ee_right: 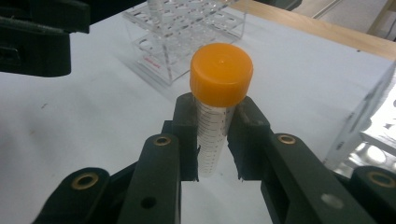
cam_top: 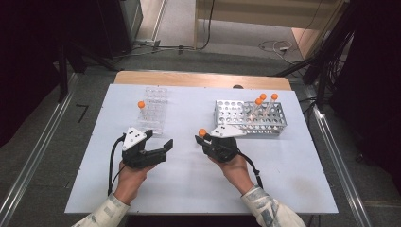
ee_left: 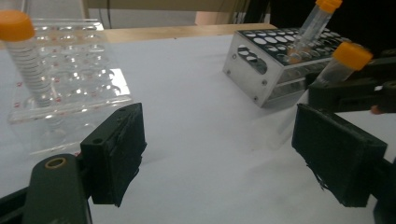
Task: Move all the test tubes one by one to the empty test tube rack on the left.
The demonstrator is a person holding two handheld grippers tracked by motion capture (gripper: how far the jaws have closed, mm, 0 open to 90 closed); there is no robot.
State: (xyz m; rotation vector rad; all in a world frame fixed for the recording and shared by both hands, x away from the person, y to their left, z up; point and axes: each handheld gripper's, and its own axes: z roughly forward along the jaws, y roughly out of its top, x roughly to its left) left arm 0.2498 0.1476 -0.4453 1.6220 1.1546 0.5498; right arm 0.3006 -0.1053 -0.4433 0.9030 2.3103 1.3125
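Pinching an orange-capped tube, right tongs; left tongs spread wide (nothing between).

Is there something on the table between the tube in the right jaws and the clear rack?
Partly: the open left gripper hovers beside that route. Otherwise bare table lies between the tube, held by the right gripper, and the clear rack.
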